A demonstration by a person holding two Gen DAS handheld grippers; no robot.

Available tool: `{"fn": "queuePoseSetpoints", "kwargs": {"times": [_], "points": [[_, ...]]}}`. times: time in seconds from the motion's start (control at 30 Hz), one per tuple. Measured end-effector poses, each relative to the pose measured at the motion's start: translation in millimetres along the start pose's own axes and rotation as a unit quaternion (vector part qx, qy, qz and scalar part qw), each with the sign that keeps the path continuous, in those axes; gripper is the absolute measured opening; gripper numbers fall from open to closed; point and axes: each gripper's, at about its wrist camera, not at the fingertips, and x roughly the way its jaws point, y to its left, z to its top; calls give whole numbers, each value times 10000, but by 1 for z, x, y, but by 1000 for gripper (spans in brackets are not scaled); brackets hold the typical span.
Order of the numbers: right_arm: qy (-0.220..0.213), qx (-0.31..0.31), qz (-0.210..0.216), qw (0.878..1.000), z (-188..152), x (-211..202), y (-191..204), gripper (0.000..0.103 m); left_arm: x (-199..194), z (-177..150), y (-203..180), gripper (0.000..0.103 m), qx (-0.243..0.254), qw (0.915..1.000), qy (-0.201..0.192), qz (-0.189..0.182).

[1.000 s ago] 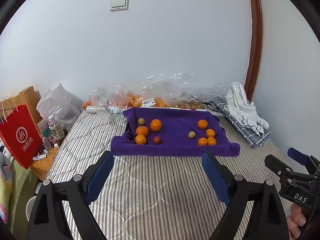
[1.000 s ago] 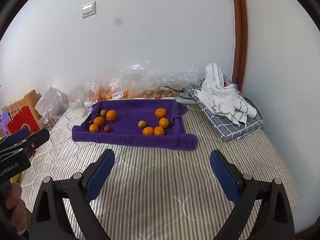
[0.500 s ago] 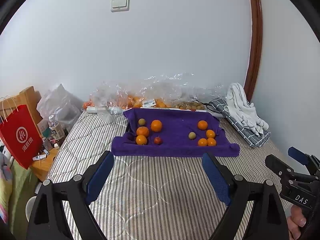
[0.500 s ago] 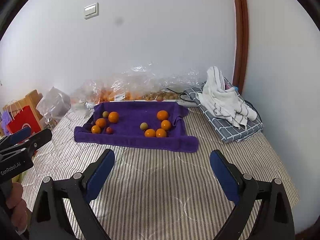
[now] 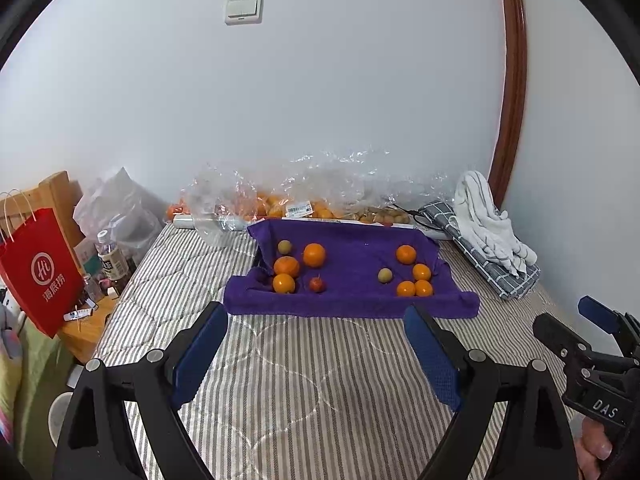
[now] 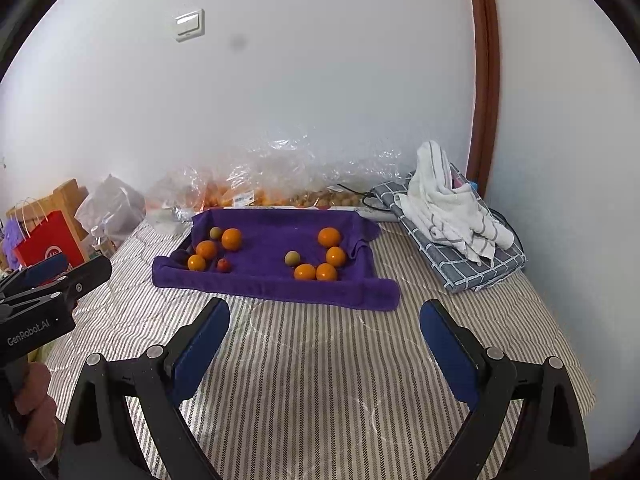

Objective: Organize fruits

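Left wrist view: the left gripper (image 5: 316, 344) is spread wide and holds nothing, above the striped bed (image 5: 304, 384). The fruits (image 5: 314, 255) lie ahead on the purple towel (image 5: 352, 272). A red bag (image 5: 40, 272) borders the bed's left edge.

Right wrist view: the right gripper (image 6: 324, 340) is equally spread and empty, with open bed before the towel (image 6: 276, 268). A folded cloth (image 6: 452, 216) shows more fully at right.

Left tongs (image 5: 316, 334) spread wide, right tongs (image 6: 325, 322) likewise — both level, side by side, empty
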Motion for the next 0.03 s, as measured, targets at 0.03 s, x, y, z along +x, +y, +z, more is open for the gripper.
{"fn": "queuePoseSetpoints", "kwargs": {"times": [0.03], "points": [[-6, -4, 9, 10000, 0, 0, 0, 95, 1, 0, 0, 89, -7, 10000, -9, 2]]}}
